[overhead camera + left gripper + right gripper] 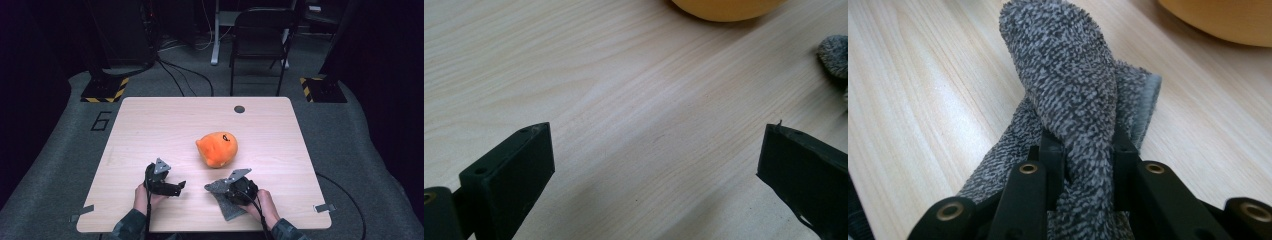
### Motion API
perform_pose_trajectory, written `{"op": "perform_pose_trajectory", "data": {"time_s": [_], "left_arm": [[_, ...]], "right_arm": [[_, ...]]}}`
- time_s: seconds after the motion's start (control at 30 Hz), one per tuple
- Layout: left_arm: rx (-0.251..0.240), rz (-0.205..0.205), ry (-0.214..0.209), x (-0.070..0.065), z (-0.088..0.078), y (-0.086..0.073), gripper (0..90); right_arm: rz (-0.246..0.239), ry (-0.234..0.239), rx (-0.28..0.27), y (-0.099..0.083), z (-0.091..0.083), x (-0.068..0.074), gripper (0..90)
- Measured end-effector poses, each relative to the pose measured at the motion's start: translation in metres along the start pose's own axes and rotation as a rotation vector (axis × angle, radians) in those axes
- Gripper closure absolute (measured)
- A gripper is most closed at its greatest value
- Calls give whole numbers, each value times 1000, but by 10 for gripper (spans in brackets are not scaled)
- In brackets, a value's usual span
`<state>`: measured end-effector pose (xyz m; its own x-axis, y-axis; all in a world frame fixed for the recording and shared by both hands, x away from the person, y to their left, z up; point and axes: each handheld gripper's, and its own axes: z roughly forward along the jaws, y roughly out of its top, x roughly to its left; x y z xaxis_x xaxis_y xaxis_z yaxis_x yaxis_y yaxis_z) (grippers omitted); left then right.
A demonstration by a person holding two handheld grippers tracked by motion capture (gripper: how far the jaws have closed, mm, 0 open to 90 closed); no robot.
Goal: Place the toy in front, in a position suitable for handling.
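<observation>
A grey terry cloth [227, 206] lies on the wooden table [150, 125] near its front edge. My right gripper [223, 187] is shut on a pinched-up fold of that grey cloth [1073, 85], which bulges up between the two black jaws. An orange plush toy [217, 148] sits in the table's middle, just beyond both grippers; its orange edge [724, 7] tops the left gripper view. My left gripper [181, 186] rests low over bare wood, its jaws wide apart with nothing between them [654, 165].
A black folding chair [260, 40] and a white desk leg [216, 35] stand beyond the table's far edge. A round dark grommet [239, 109] is set in the table's far side. Metal clips [325, 207] sit at the front corners.
</observation>
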<state>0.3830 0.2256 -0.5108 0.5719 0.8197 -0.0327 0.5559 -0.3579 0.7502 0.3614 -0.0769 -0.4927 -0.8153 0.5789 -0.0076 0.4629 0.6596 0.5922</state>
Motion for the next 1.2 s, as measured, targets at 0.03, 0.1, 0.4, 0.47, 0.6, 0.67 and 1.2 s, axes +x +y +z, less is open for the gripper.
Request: {"op": "perform_pose_trajectory", "data": {"time_s": [0.03,0.1,0.4,0.47,0.6,0.67,1.2], "left_arm": [[2,-1,-5,0,-1,0,14],[2,3,-3,1,-1,0,13],[-10,-3,7,1,-2,0,8],[-8,0,3,2,-2,0,7],[-12,-3,2,2,-2,0,7],[-10,-1,2,2,-2,0,7],[-14,7,6,1,-2,0,4]], "right_arm": [[7,0,-2,-1,-4,-1,748],[20,-11,-11,-3,-9,-3,748],[97,-48,-37,-16,-33,-22,746],[110,-65,-51,-19,-38,-29,746],[146,-91,-65,-24,-45,-40,746],[161,-106,-68,-26,-48,-45,746],[281,-231,-98,-43,-70,-91,741]]}}
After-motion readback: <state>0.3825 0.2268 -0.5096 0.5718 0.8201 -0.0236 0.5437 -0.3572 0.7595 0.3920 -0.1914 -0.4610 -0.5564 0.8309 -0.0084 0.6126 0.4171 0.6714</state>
